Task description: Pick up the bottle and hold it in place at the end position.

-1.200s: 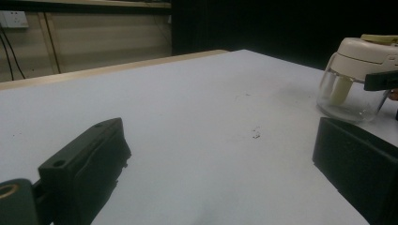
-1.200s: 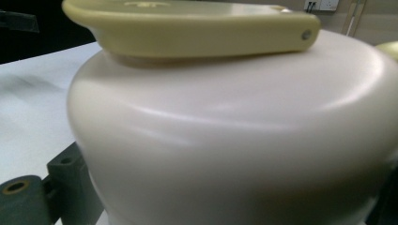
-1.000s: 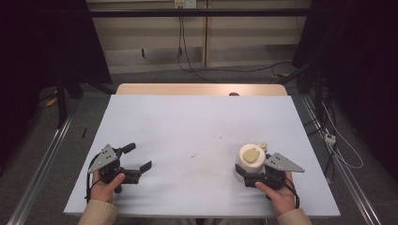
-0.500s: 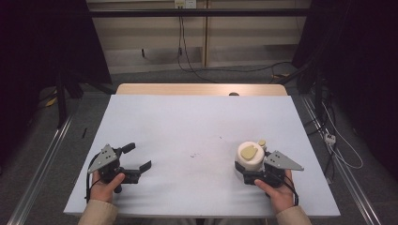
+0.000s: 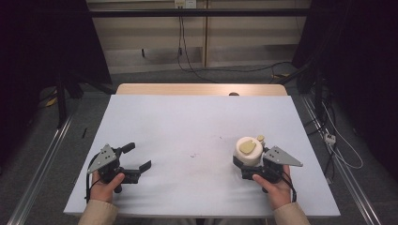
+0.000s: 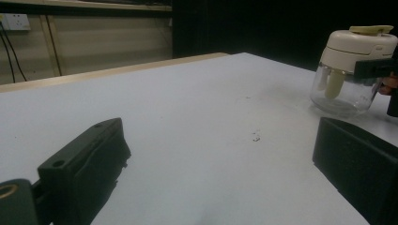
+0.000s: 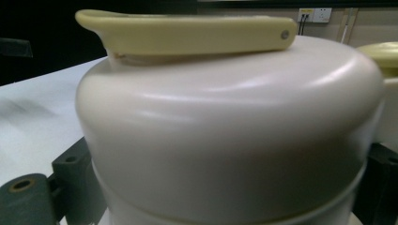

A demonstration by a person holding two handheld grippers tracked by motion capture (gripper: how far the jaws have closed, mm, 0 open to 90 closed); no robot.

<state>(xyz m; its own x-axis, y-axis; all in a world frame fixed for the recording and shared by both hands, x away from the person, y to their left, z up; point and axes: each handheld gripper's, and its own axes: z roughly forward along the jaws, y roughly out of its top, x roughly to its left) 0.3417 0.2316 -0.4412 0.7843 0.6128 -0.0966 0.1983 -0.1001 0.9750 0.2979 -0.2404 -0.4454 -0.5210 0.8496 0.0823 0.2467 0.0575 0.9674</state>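
Hidden: in the right gripper view the cream lid crowds the frame, so the glass bowl under it is cut off at the bottom edge and the jaw tips are masked by the body.
Hard to make out: small dark specks on the table point(image 5: 187, 122) near its centre; what they are cannot be told.
Chopper: a small pull-cord chopper point(image 5: 248, 152) with cream lid, yellow handle and clear bowl stands upright on the table at about 4 o'clock from its centre.
Right gripper point(image 5: 253, 165): jaws clasp the chopper from either side, a black jaw visible at each edge of the right gripper view.
Right hand point(image 5: 274, 187): comes in from 6 o'clock, wrapped round the gripper's rear.
Left gripper point(image 5: 136, 158): at 8 o'clock, resting low on the table, jaws spread wide with nothing between them, aimed toward 3 o'clock.
Left hand point(image 5: 105, 183): grips from behind.
Change: over the last second both grippers and the chopper sit where they were.
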